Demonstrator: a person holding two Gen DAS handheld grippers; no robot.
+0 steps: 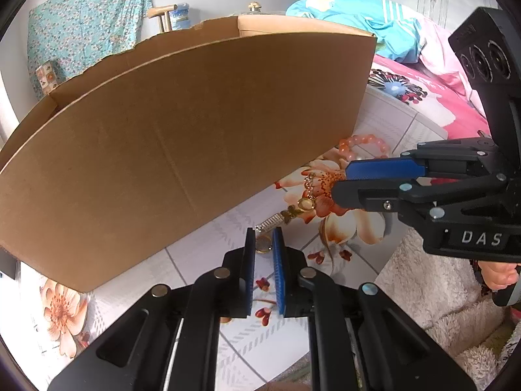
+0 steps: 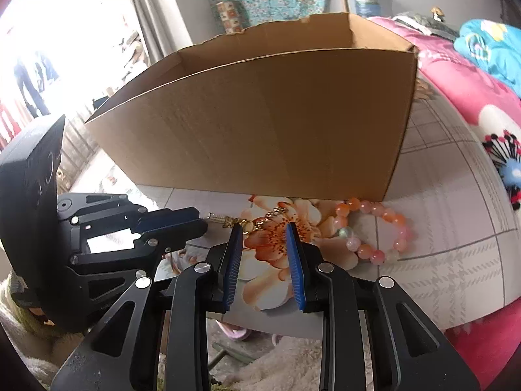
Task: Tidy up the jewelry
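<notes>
A large open cardboard box (image 1: 182, 137) stands on a floral-printed bedcover (image 2: 449, 260), and everything else is placed relative to it. No printing can be read on the box wall. The only legible writing is "DAS", seen in white letters on the black body of the right gripper (image 1: 340, 181) in the left wrist view.

Just in front of the box's near wall, towards its right corner, a bracelet of pink and orange beads (image 2: 377, 231) lies flat on the cover, almost touching the wall's bottom edge. Beside it, in front of the middle of the wall, a gold chain piece with a round pendant (image 1: 304, 200) is stretched over an orange printed flower. A small gold ring (image 1: 263, 246) lies further out from the box.

The left gripper (image 1: 264, 244) is held low in front of the box, its blue pads drawn narrowly together around the gold ring; whether the pads press on it cannot be told. The right gripper's fingers (image 2: 294, 260) are held moderately apart above the printed flower, with nothing gripped between them.
</notes>
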